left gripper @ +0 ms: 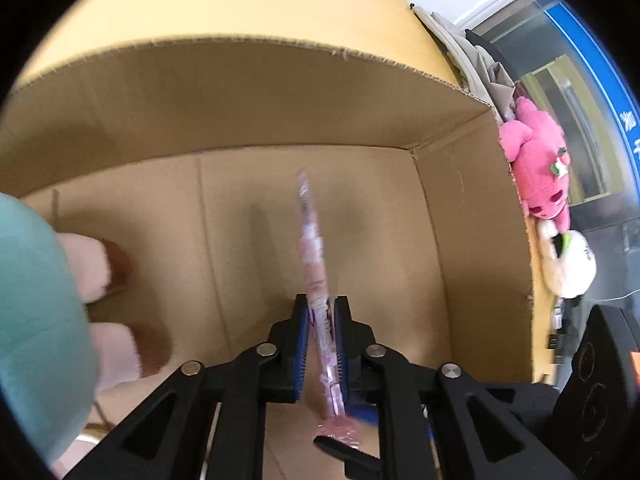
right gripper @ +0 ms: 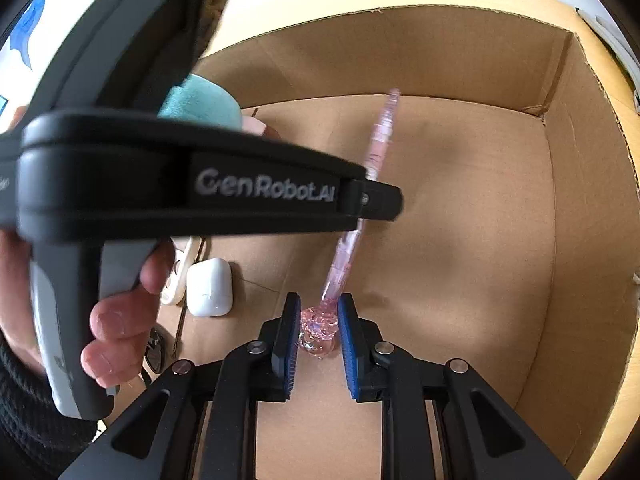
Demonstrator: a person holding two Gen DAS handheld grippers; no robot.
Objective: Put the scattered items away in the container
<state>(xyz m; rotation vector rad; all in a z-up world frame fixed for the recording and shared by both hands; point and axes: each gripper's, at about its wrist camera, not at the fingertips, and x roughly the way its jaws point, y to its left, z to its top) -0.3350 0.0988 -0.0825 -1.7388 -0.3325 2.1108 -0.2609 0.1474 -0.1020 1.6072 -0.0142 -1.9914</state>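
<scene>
A clear pink pen (left gripper: 314, 264) with a pink ornament at its end is held above the floor of the open cardboard box (left gripper: 280, 96). My left gripper (left gripper: 320, 308) is shut on the pen's shaft. In the right wrist view the same pen (right gripper: 348, 248) runs up from the ornament (right gripper: 318, 328), which sits between the blue pads of my right gripper (right gripper: 318, 312). The right jaws are narrowly apart around the ornament; I cannot tell if they touch it. The left gripper's black body (right gripper: 208, 188) crosses the pen in that view.
Inside the box (right gripper: 580, 200) lie a teal plush toy (left gripper: 36, 300) with pink-and-brown feet, a white earbud case (right gripper: 209, 287) and a cream object beside it. Outside the box's right wall sit a pink plush (left gripper: 538, 164) and a white plush (left gripper: 568, 264).
</scene>
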